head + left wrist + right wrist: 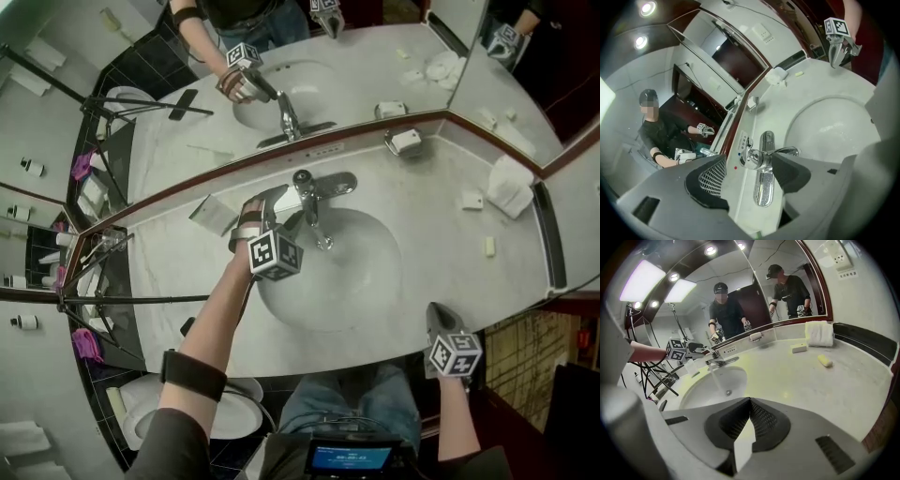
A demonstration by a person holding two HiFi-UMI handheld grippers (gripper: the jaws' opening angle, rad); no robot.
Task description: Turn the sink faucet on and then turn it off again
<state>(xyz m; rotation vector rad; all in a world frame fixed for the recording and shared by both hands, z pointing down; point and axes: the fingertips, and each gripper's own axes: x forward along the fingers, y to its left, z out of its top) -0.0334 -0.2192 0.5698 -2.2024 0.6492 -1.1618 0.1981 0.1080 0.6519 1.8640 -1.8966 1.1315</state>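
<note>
My L gripper [279,208] is at the faucet [314,192], which sits at 12 o'clock on the basin [375,281]. Jaws are apart w/ the faucet head btwn them; can't tell if the pads touch. Water [716,379] runs into the basin. R gripper [438,317] is at 4 o'clock, over the counter [450,253] edge, jaws closed on nothing.

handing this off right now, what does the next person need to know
Left gripper: jaws apart at the faucet, its chrome top between the pads, no squeeze visible.
Right gripper: shut, empty, at the counter's front edge.
Done: a water stream appears to run into the basin, so the faucet looks on.
Left: turn it off, then pull the left gripper away.
</note>
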